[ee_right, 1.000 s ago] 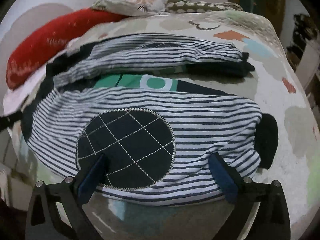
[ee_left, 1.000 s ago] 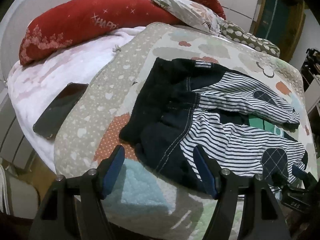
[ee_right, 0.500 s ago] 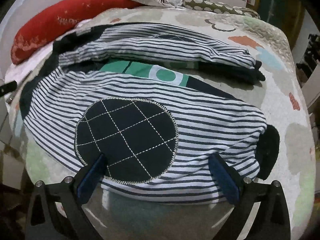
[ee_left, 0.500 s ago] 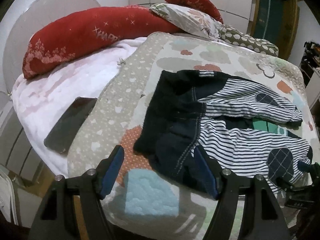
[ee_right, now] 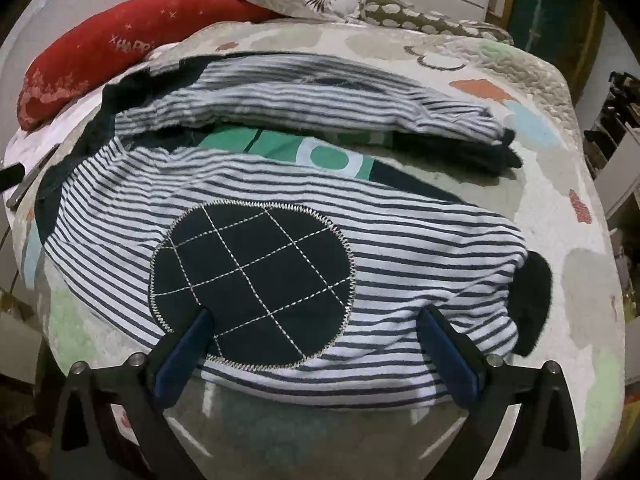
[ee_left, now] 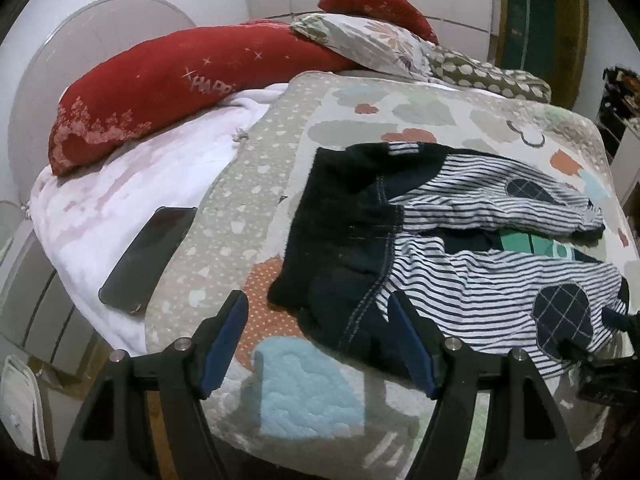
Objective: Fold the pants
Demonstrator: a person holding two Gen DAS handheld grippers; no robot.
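Observation:
The pants lie flat on the quilted bed cover, with a dark navy waist at the left and two striped legs running right. Each leg has a round navy knee patch. My left gripper is open over the near corner of the waist, with nothing pressed between its blue pads. My right gripper is open and straddles the near leg at the lower edge of its knee patch. The near leg's dark cuff lies right of it.
A dark phone rests on the white blanket to the left. A long red pillow and patterned pillows line the far side. A green patterned piece shows between the legs. The bed's near edge runs just below both grippers.
Both views have rolled slightly, and the left one now takes in more of the bed. The pants lie as before and both grippers stay open.

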